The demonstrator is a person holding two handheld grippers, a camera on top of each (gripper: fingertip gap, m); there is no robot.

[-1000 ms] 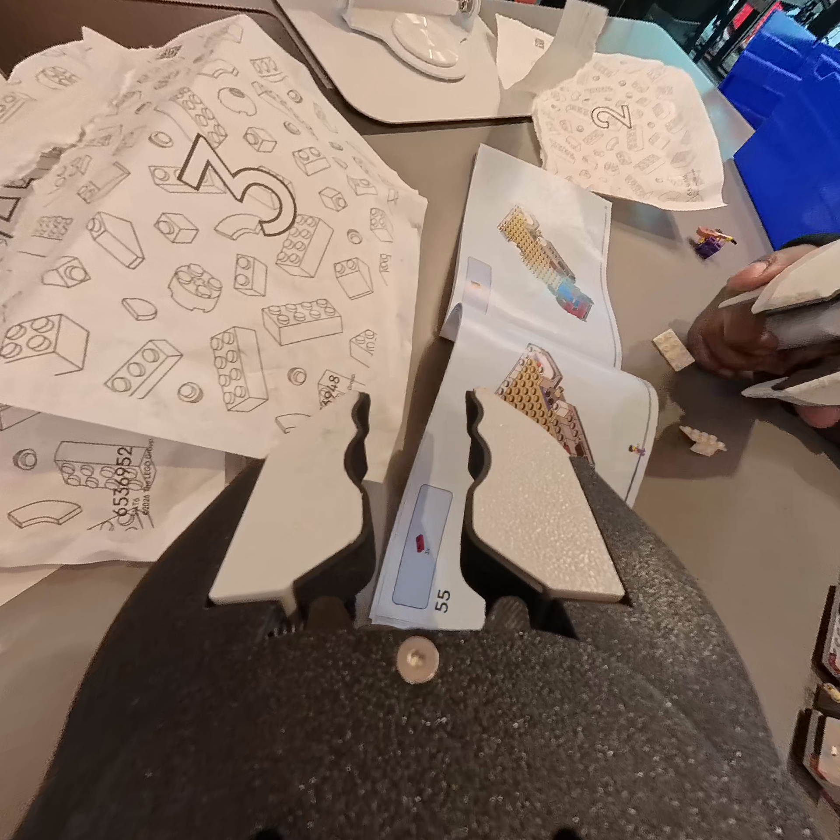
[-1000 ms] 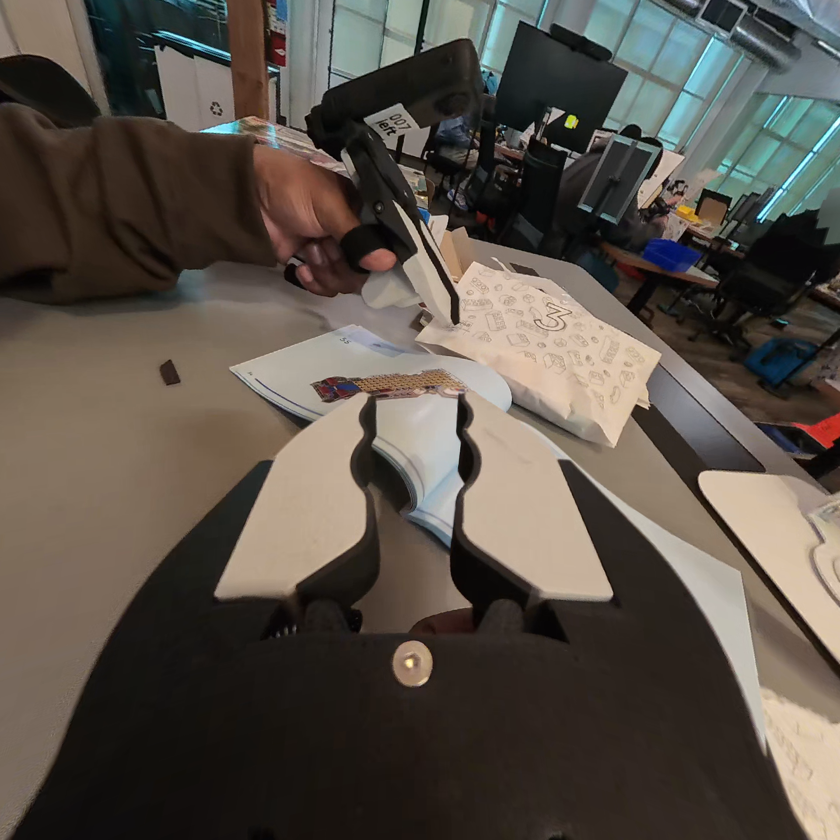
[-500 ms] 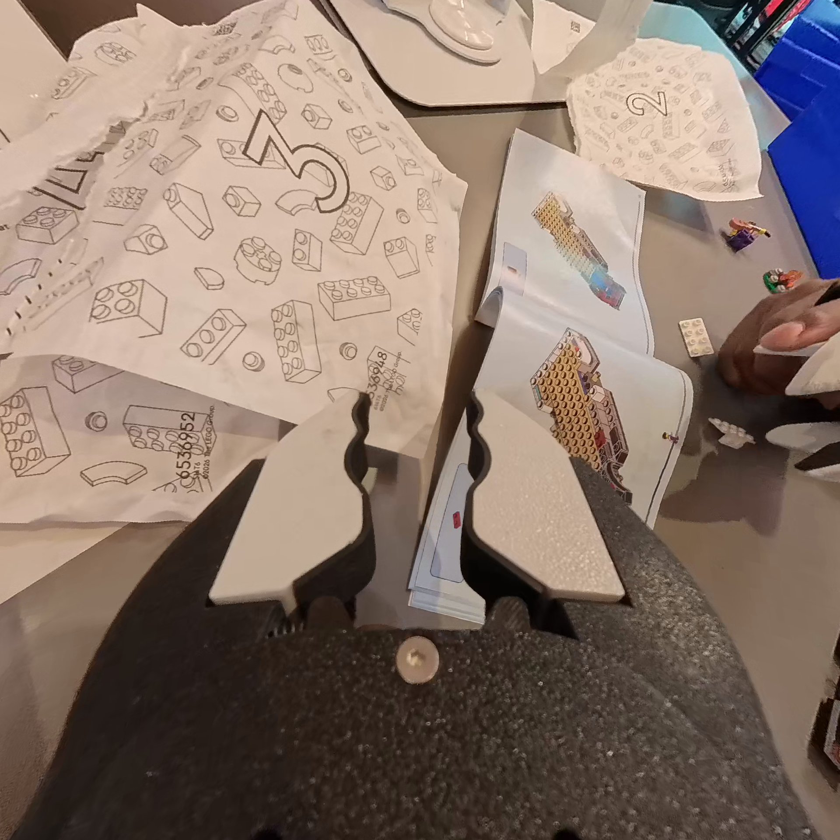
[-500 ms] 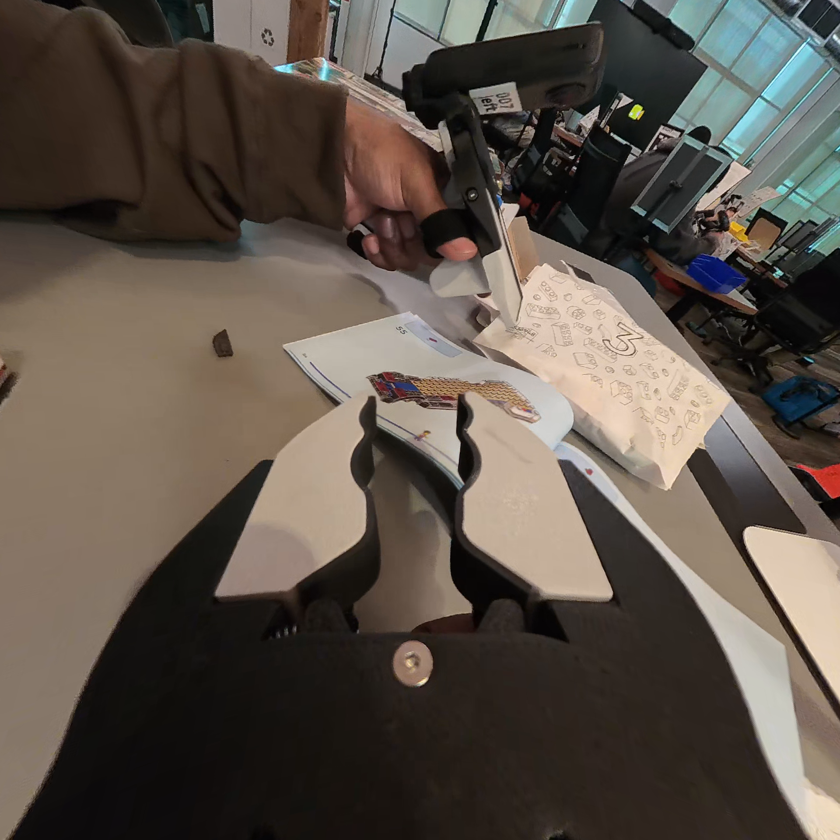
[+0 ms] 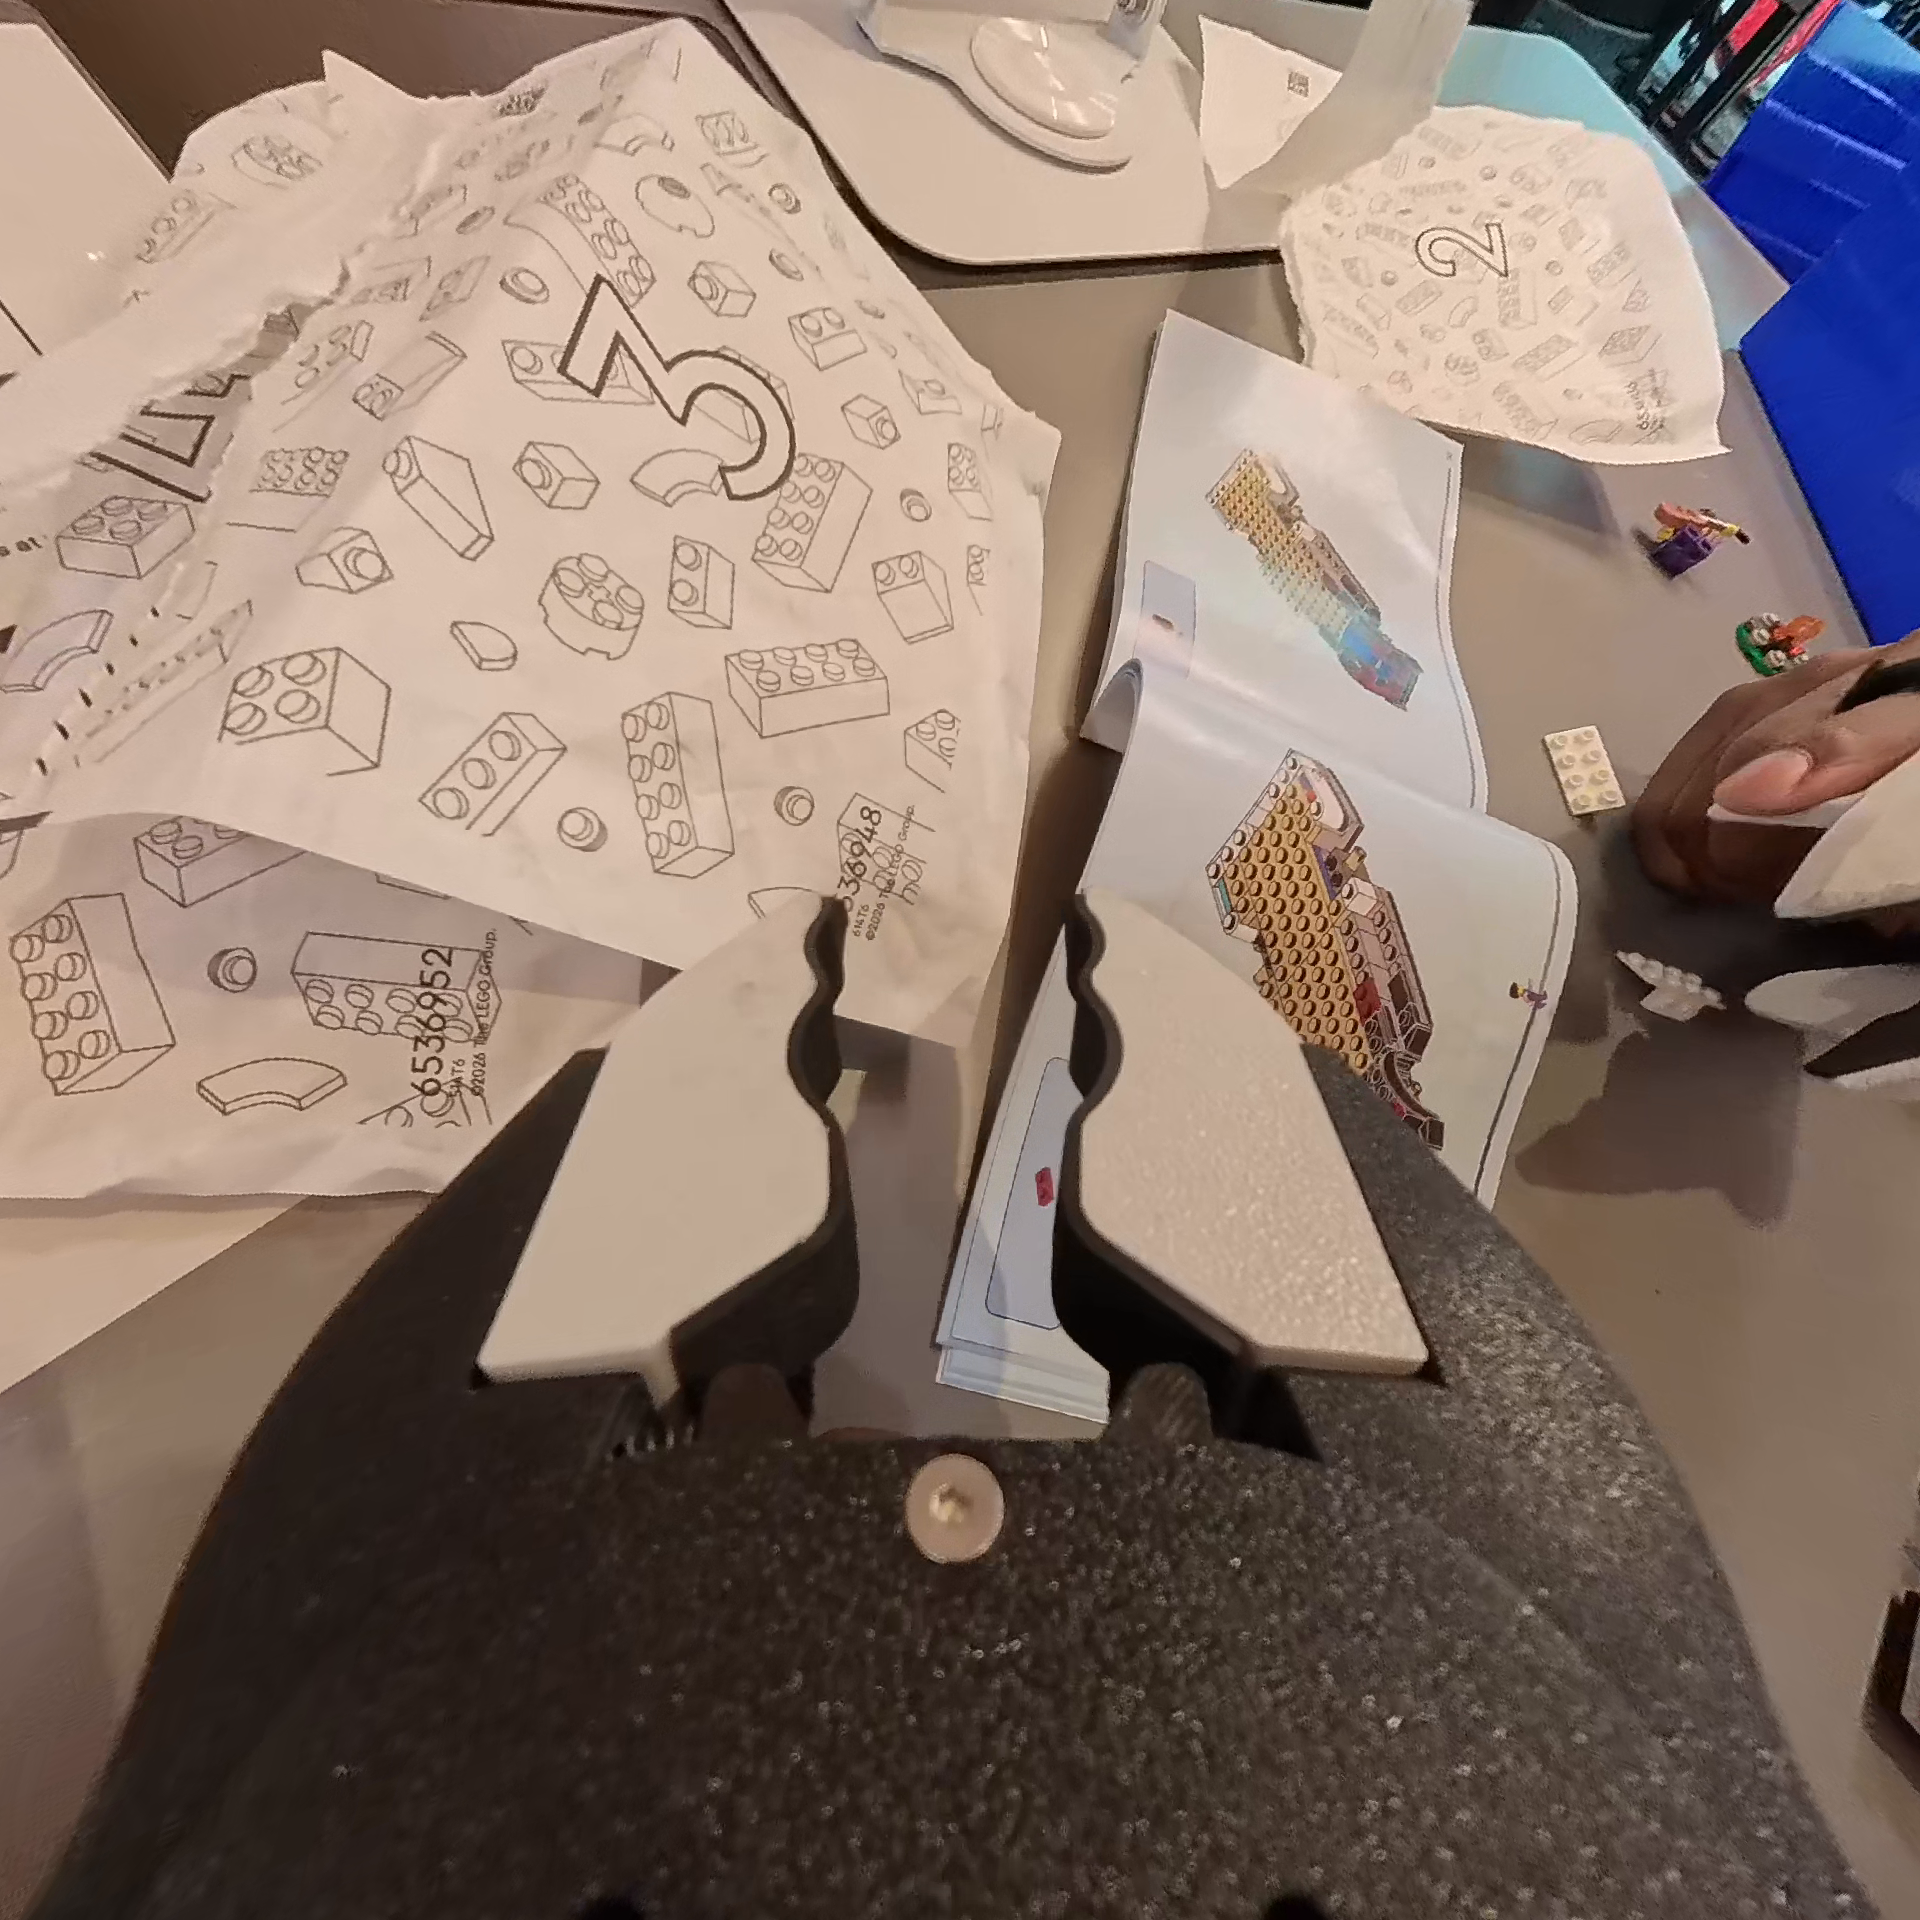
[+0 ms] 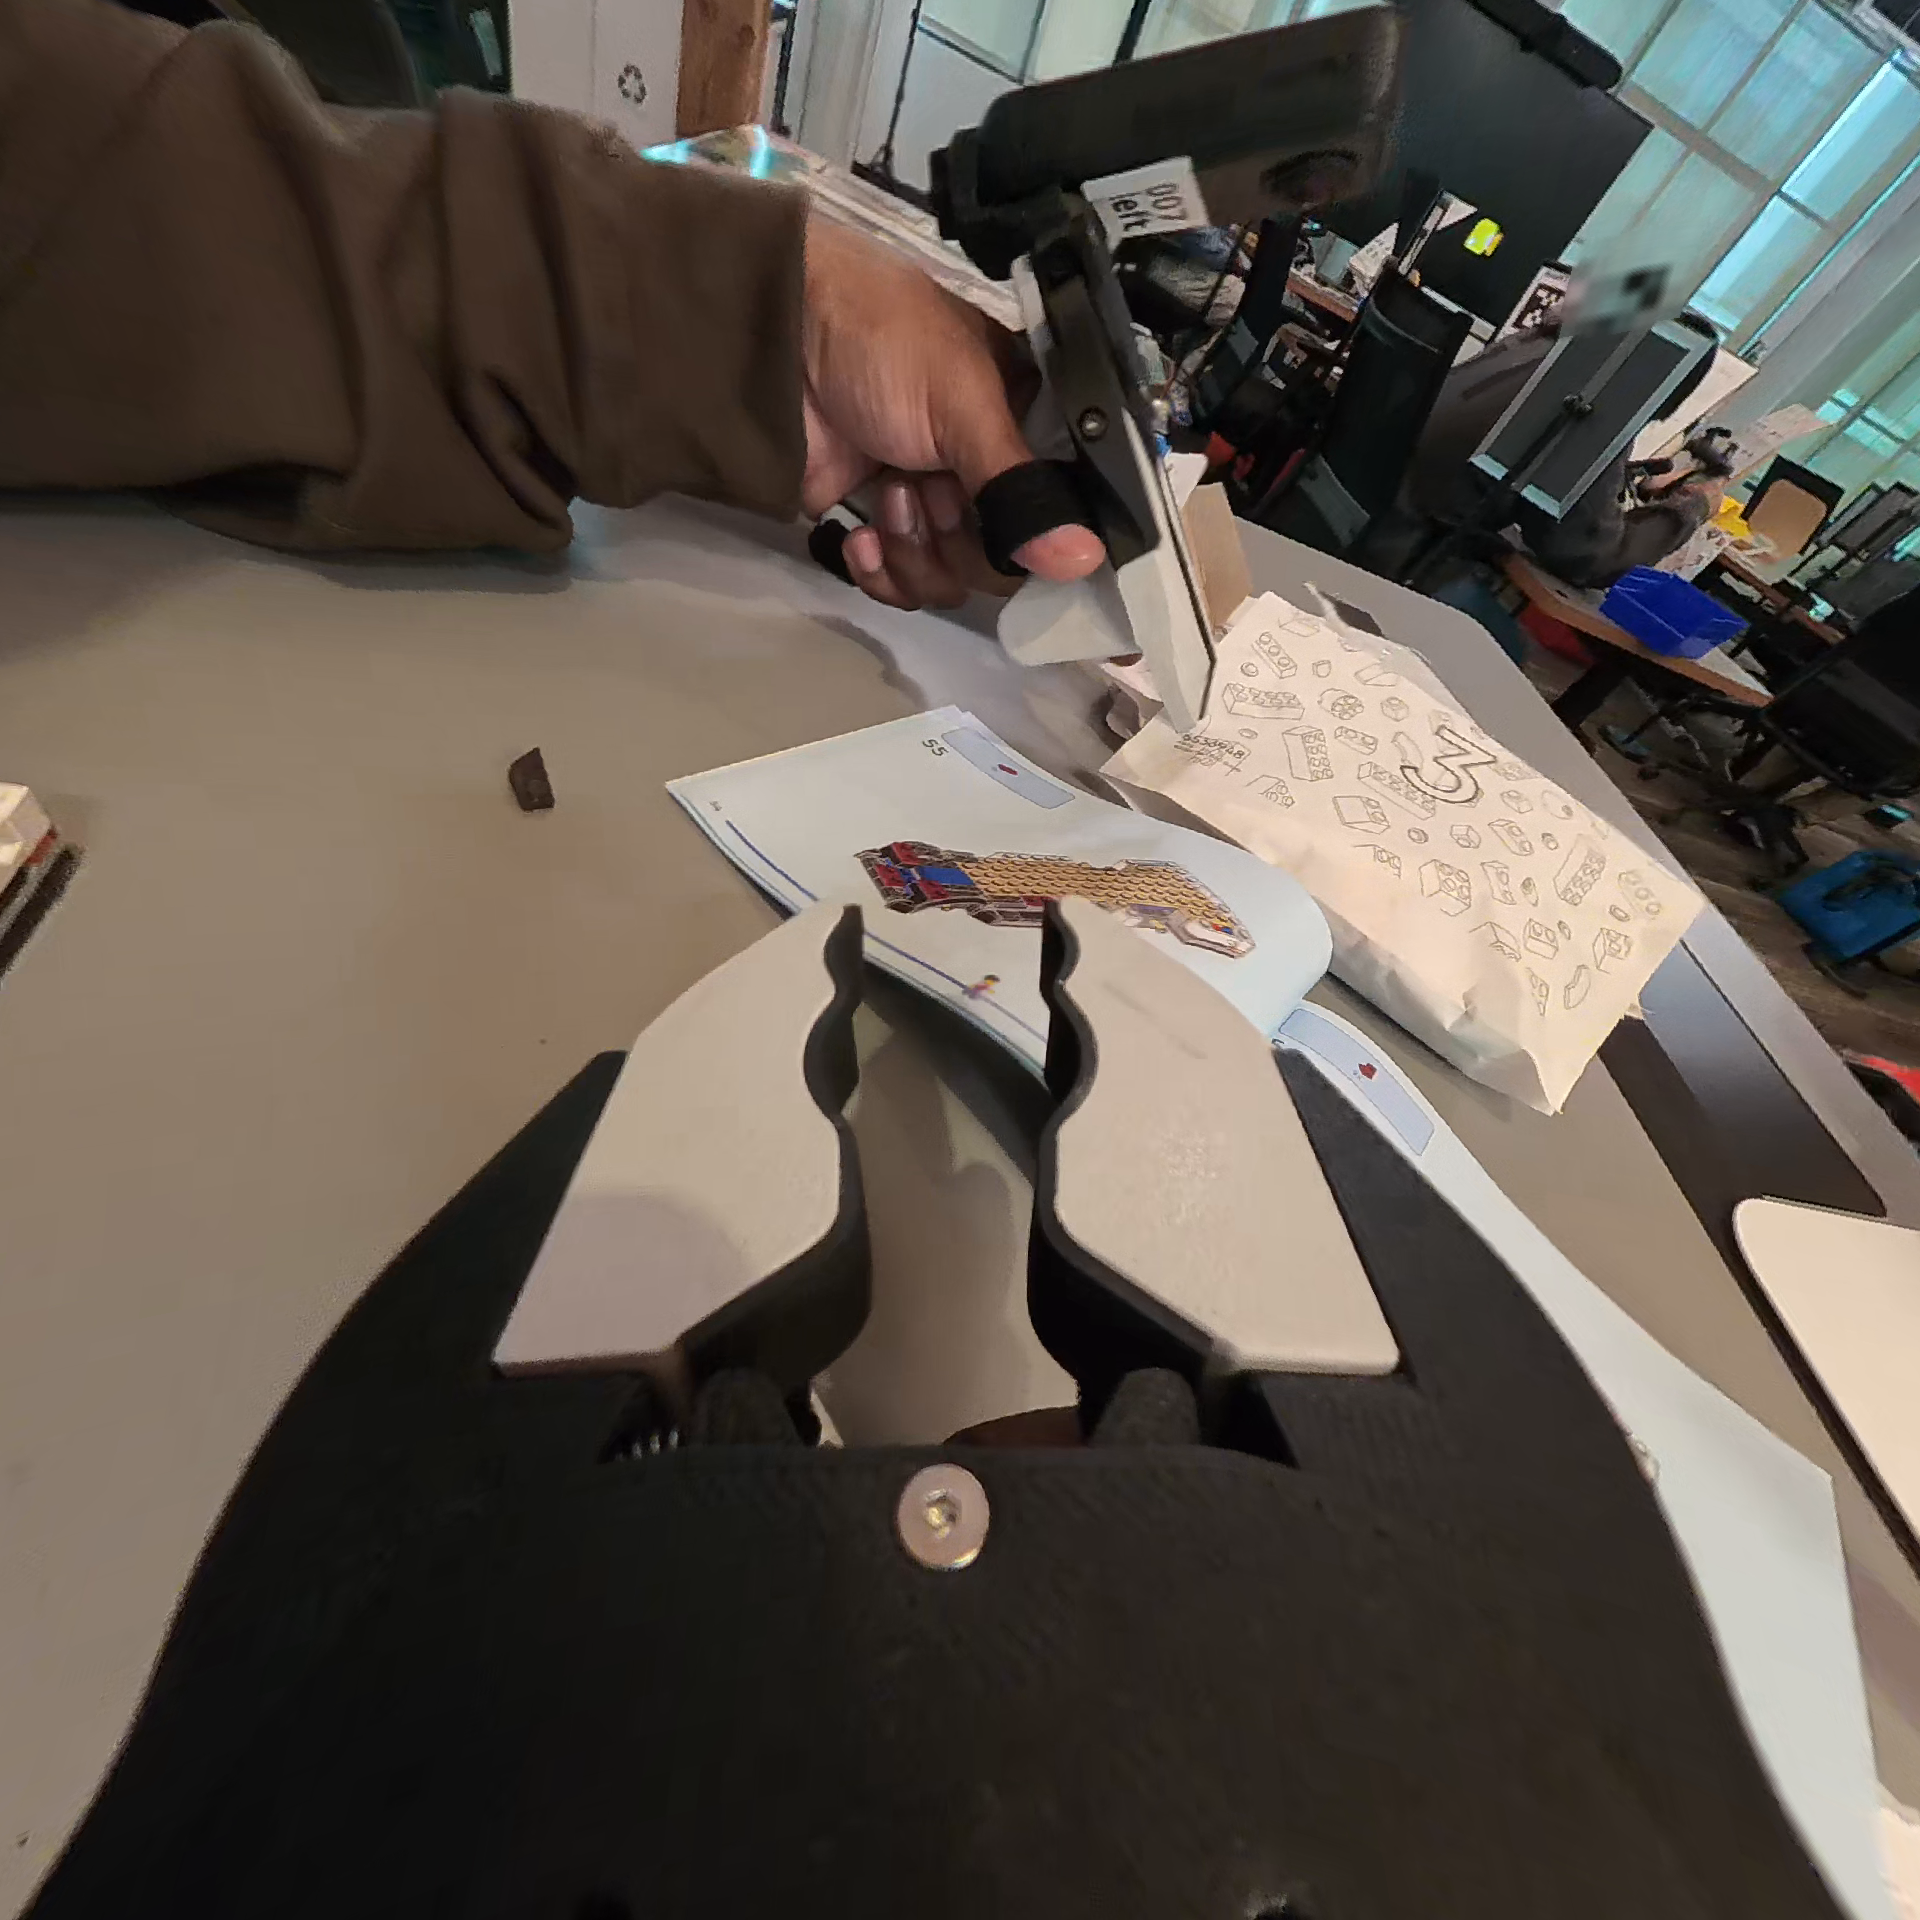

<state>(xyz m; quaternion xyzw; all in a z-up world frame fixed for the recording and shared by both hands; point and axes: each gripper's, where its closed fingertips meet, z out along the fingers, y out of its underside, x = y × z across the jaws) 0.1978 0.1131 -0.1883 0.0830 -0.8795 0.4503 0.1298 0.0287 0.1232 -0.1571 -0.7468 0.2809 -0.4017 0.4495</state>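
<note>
Table: big and grey; everything lies on it
Paper bag: white with brick drawings; lies just left of the booklet
Booklet: open, one page curled up
Left gripper: spread apart, holds nothing; tips just over the paper bag's corner
Right gripper: spread apart, holds nothing; tips near the booklet's edge
Cream brick: small, beside the hand

both tongs, left and right, hover with fingers parted, gripping nothing.
</note>
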